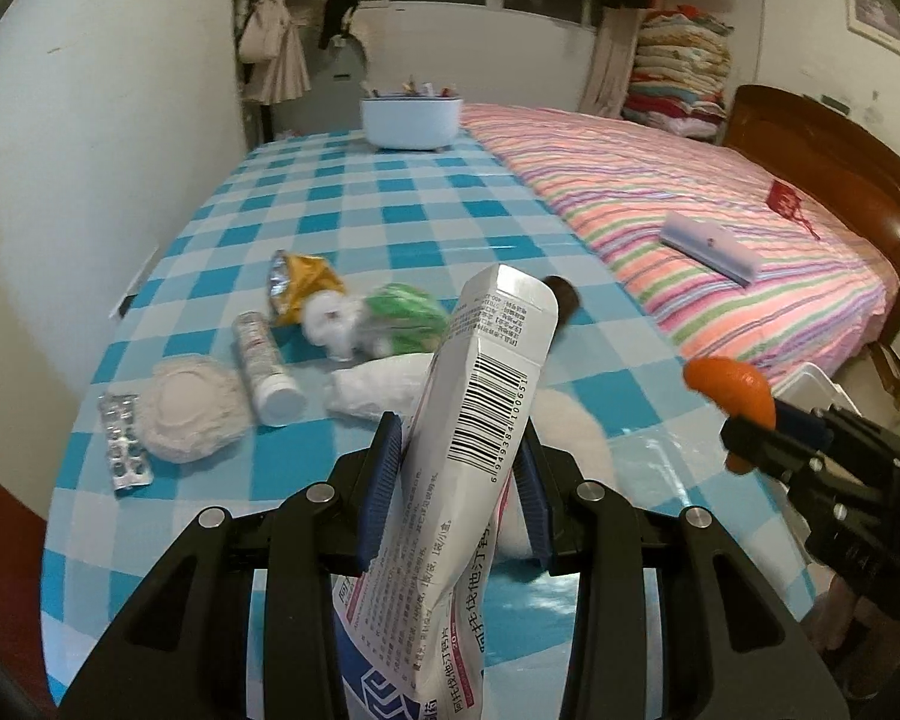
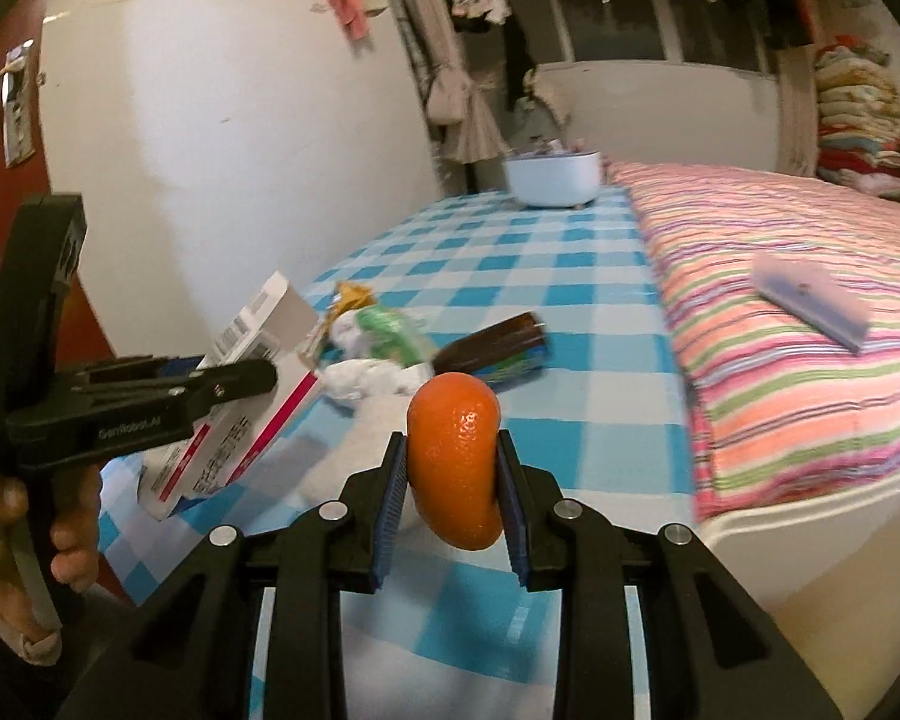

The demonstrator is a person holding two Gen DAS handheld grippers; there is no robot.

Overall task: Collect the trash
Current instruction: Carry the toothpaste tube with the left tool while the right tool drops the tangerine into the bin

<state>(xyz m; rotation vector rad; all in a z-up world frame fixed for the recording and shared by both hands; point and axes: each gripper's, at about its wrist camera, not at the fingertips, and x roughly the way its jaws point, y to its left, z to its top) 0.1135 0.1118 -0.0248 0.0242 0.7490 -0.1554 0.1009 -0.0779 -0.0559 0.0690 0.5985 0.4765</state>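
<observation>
The left claw (image 1: 459, 480) pinches a white medicine box (image 1: 480, 396) between its blue pads, the box tilted with its barcode end up, held above the near edge of the counter (image 1: 390, 204). The right claw (image 2: 450, 480) is pressed tight on one curled piece of orange peel (image 2: 456, 456), also lifted clear of the checked cloth. A hand (image 2: 42, 516) wraps the left claw's handle, seen from the right wrist camera.

Taking the medicine box as the mark: just behind it on the counter lie one crumpled white tissue (image 1: 378, 387) and one brown bottle (image 2: 492, 348) on its side. Further behind sit one green-and-white wrapper (image 1: 402, 315) and one gold foil packet (image 1: 300, 282). To the box's left lie one white tube (image 1: 267, 366), one round pale pad (image 1: 189, 414) and one foil pill strip (image 1: 123, 441). Far behind the box, at the counter's end, stands one white bowl (image 1: 411, 123). To its right is the striped bed (image 1: 720, 252), carrying one pale case (image 1: 711, 246).
</observation>
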